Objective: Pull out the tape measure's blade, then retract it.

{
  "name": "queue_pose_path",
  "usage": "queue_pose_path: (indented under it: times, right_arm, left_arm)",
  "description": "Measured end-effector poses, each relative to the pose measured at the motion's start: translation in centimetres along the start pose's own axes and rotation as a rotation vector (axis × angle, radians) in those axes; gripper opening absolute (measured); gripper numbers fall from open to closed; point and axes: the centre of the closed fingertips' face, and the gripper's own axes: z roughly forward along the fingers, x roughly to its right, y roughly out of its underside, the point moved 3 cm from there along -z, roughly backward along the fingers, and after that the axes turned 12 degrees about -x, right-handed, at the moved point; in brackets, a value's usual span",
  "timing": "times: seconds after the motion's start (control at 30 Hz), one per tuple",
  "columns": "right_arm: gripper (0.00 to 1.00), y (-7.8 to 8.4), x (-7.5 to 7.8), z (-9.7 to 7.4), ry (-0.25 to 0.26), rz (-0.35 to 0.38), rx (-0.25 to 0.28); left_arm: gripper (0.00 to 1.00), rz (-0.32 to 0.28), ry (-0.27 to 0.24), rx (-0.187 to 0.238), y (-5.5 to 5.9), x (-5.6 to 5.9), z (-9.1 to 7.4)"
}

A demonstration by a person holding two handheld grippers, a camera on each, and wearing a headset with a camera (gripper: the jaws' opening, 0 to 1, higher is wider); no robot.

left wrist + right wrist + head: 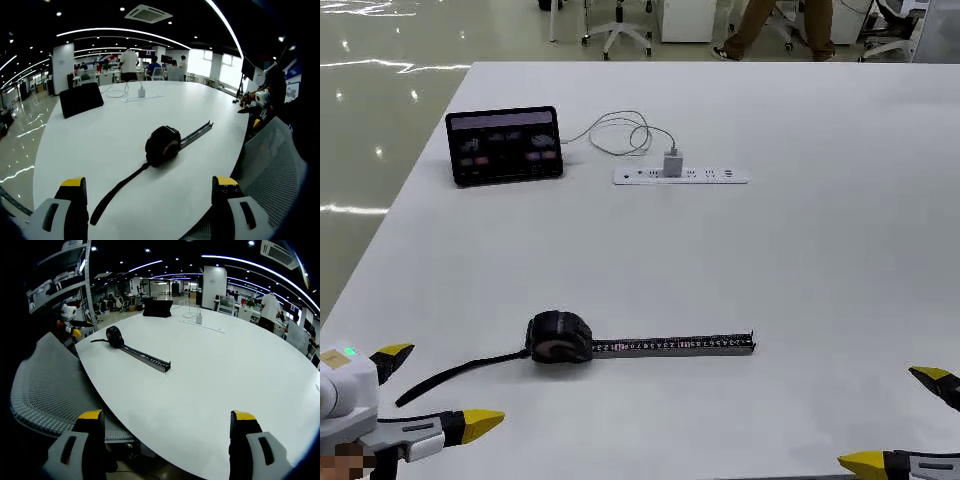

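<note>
One tape measure (560,338) lies between two gaping grippers on a white table (800,260).
Its blade (675,345) is drawn out flat and its one strap (460,372) trails toward the left gripper (440,388). The right gripper (895,420), cut off at the frame edge, holds nothing. The blade's markings are too small to read. Farther back sit one tablet (505,145) and one power strip (680,176), with a glossy office floor (380,60) beyond.
</note>
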Motion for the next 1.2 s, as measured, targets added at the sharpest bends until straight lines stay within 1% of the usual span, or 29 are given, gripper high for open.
queue_pose_path:
  times: [0.03, 0.13, 0.27, 0.37, 0.47, 0.5, 0.57, 0.6, 0.67, 0.73, 0.8, 0.9, 0.93, 0.97, 1.03, 1.17, 1.2]
  right_arm:
    - [1.0, 0.0, -0.3, 0.0, 0.0, -0.007, -0.004]
    - [1.0, 0.1, -0.4, 0.1, 0.001, -0.013, -0.011]
    - [1.0, -0.2, -0.6, 0.1, -0.001, -0.015, -0.004]
    - [1.0, -0.3, -0.8, 0.0, 0.0, -0.019, -0.007]
    - [1.0, -0.4, -1.1, -0.1, -0.003, -0.025, -0.006]
    - [1.0, -0.4, -1.1, -0.1, 0.001, -0.035, -0.008]
    - [1.0, -0.6, -0.7, -0.2, 0.027, -0.057, -0.009]
    - [1.0, -0.7, -0.7, -0.1, 0.022, -0.05, -0.013]
    - [1.0, -0.8, -1.0, 0.0, -0.005, -0.032, -0.017]
    - [1.0, -1.0, -0.8, 0.3, 0.01, -0.066, -0.034]
    - [1.0, -1.2, -0.7, 0.6, 0.008, -0.08, -0.051]
    - [1.0, -1.6, -0.7, 1.1, -0.006, -0.098, -0.069]
    - [1.0, -1.6, -0.5, 1.3, -0.011, -0.108, -0.078]
    - [1.0, -1.7, -0.4, 1.4, -0.013, -0.116, -0.082]
    - [1.0, -1.8, 0.1, 1.7, -0.014, -0.129, -0.086]
    - [1.0, -2.6, 0.2, 2.2, -0.035, -0.147, -0.095]
    - [1.0, -2.8, 0.2, 2.5, -0.04, -0.155, -0.098]
  left_arm:
    - [1.0, 0.002, 0.0, 0.002, -0.1, 0.0, 0.0]
    - [1.0, 0.003, 0.0, 0.002, -0.2, 0.0, 0.1]
    - [1.0, -0.006, 0.003, -0.013, -0.1, 0.1, 0.3]
    - [1.0, -0.006, -0.002, -0.011, -0.2, 0.1, 0.4]
    - [1.0, -0.012, -0.002, -0.028, -0.3, 0.3, 0.7]
    - [1.0, -0.015, 0.0, -0.028, -0.5, 0.5, 0.8]
    - [1.0, -0.023, 0.004, -0.029, -1.0, 1.0, 1.0]
    - [1.0, -0.02, 0.001, -0.033, -1.3, 1.2, 1.1]
    - [1.0, -0.013, -0.014, -0.04, -1.8, 1.5, 1.3]
    - [1.0, -0.027, -0.016, -0.03, -2.6, 1.8, 1.5]
    - [1.0, -0.061, -0.015, -0.027, -3.2, 2.2, 2.0]
    - [1.0, -0.063, -0.031, -0.033, -3.7, 2.6, 2.6]
    - [1.0, -0.07, -0.038, -0.045, -3.8, 2.7, 2.9]
    - [0.99, -0.074, -0.034, -0.047, -3.8, 2.9, 3.0]
    - [0.98, -0.083, -0.043, -0.042, -4.1, 3.1, 3.4]
    - [0.99, -0.115, -0.062, -0.031, -4.6, 2.9, 4.0]
    - [0.99, -0.119, -0.075, -0.03, -4.8, 2.8, 4.2]
